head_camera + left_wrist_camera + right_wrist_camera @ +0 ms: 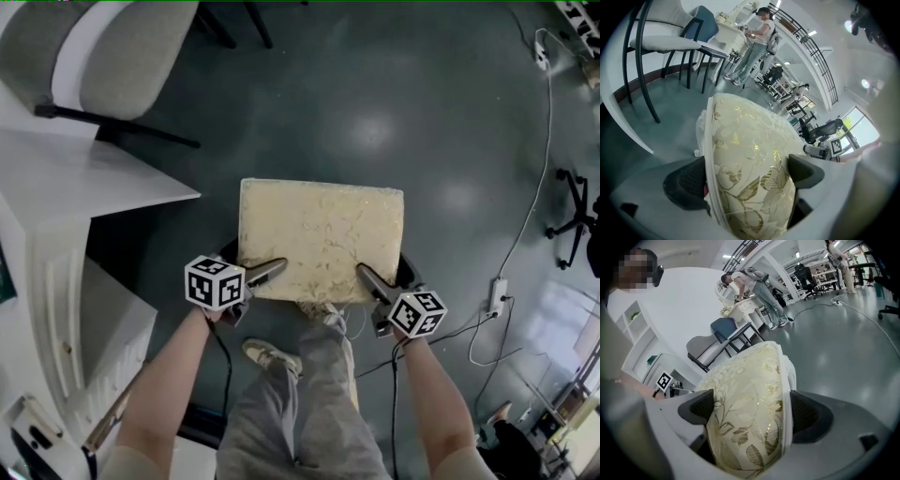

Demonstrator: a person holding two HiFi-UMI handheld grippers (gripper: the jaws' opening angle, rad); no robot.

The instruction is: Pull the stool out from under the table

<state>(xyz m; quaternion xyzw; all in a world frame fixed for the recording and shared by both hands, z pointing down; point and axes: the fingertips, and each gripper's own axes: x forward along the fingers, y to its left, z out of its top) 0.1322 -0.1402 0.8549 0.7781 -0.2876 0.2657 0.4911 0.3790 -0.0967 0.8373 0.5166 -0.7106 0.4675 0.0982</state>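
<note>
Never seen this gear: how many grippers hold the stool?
2. The left gripper clamps the stool at its near left edge; the right gripper clamps its near right edge. No others seen.

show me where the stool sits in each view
Head view: stool at centre.
Left gripper view: stool fills lower middle, between the jaws.
Right gripper view: stool lower middle, between the jaws.
Shared landmark: grey chair, upper left in head and left gripper views, mid-left in right.

The right gripper [750, 414] has its jaws clamped on the stool's [745, 394] cream floral cushion.
</note>
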